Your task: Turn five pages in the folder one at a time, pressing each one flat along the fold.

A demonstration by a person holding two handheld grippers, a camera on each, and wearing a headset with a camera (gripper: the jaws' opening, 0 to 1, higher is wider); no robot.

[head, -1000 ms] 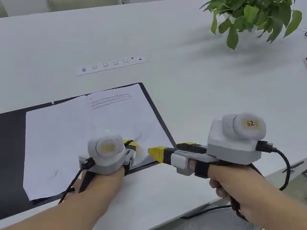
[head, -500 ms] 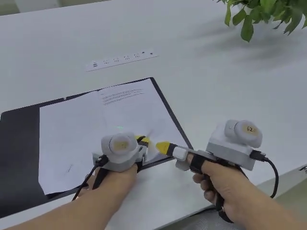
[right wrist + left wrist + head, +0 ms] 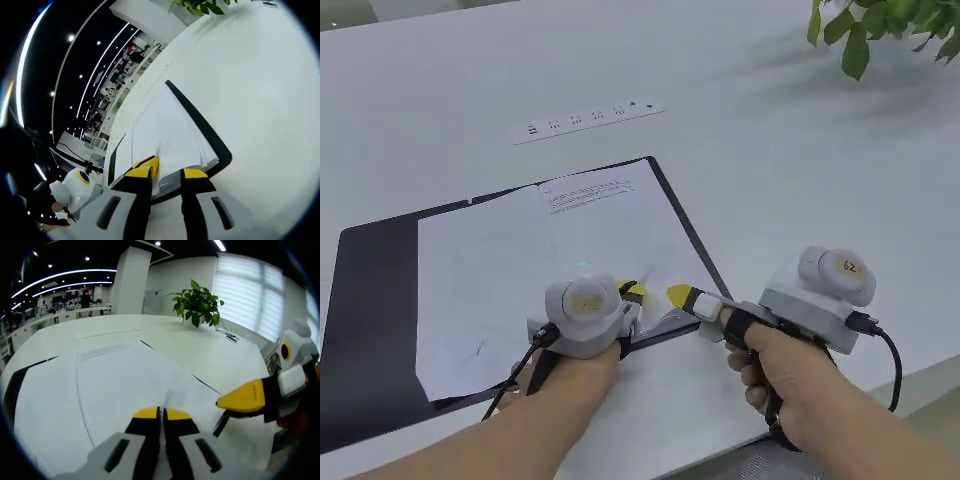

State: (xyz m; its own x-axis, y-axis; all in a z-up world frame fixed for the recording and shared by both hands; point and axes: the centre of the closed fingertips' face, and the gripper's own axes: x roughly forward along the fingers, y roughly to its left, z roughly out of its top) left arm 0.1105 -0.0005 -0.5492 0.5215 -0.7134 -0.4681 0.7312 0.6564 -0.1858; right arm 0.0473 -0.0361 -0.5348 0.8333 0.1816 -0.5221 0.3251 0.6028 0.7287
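Left gripper [image 3: 161, 414]: yellow-tipped jaws pressed together with no gap, tips down on the top page [image 3: 115, 385] near its lower right corner. Right gripper [image 3: 170, 173]: jaws apart with a moderate gap, astride the near right corner of the folder [image 3: 370, 300]. The page edges and the black cover edge run between them; cannot tell whether either jaw touches paper. In the head view the two sets of yellow tips sit just beside each other at that corner. A hand holds each gripper: left hand [image 3: 570, 365], right hand [image 3: 775, 365]. The folder lies open on a white table [image 3: 770, 150], black inside cover bare at the left, white pages across the middle and right. Beyond its far edge is a white socket strip [image 3: 588, 120]. A leafy plant [image 3: 880, 30] stands at the far right, well apart.
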